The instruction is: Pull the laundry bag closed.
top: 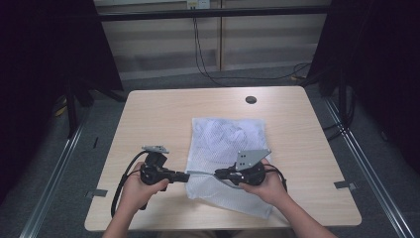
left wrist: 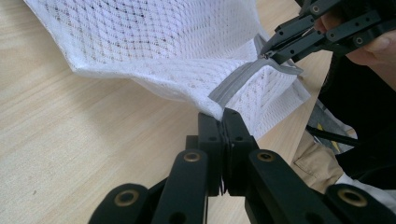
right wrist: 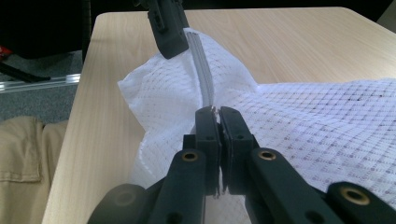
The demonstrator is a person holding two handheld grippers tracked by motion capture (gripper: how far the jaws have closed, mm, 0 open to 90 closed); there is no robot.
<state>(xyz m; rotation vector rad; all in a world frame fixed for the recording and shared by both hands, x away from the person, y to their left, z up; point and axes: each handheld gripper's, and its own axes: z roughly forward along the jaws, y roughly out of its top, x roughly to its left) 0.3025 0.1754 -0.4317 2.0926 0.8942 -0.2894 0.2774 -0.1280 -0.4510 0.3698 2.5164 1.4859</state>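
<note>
The wooden table spans the middle of the high view, and on it a white mesh laundry bag lies flat from about the centre toward 5 o'clock, its near end reaching almost to the table's front edge. The person's two forearms come in from 6 o'clock, angled inward so that the hands face each other across the bag's near part. The left hand grips its tool at about 7 o'clock with the jaws pointing toward 3 o'clock; the right hand sits at about 5 o'clock with its jaws pointing toward 9 o'clock. The left gripper meets the bag at its left edge, and in the left gripper view its jaws are pressed together on the end of the bag's grey zipper tape, with white mesh bunched up just beyond them toward 12 o'clock. The right gripper rests over the mesh a little inward from the left one, near it but apart. In the right gripper view its jaws are clamped narrowly on a small metal piece at the zipper tape, which looks like the zipper pull, though it is too small to be sure. The tape runs from there toward 11 o'clock up to the other tool's jaws.
</note>
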